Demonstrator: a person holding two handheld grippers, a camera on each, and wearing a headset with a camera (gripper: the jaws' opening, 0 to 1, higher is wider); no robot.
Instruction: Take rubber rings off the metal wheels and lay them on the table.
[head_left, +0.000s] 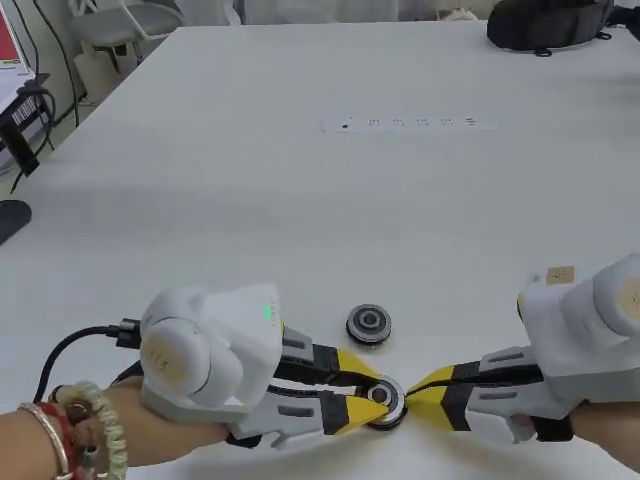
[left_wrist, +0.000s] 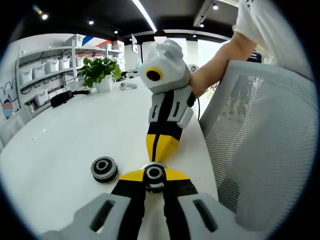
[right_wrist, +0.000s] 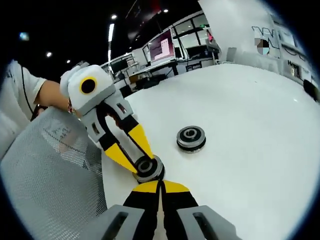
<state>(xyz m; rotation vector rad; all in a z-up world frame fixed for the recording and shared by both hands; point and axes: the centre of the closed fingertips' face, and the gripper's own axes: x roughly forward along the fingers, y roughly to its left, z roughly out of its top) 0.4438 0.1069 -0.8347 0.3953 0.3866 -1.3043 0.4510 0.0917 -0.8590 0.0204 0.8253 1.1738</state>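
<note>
White worktop (head_left: 300, 200): at lower centre, a wheel (head_left: 385, 398) is clamped in the left tool (head_left: 372, 396), its rim touched by the clenched right tool (head_left: 418, 385); a second wheel (head_left: 368, 324) is seen just above.

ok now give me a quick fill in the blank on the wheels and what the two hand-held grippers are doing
The white table holds ___ metal wheels.
The left hand-held gripper is shut on the near wheel, and the right hand-held gripper touches the ___ wheel.
The jaw tips of both hand-held grippers are coloured ___.
Missing words: two; same; yellow.
</note>
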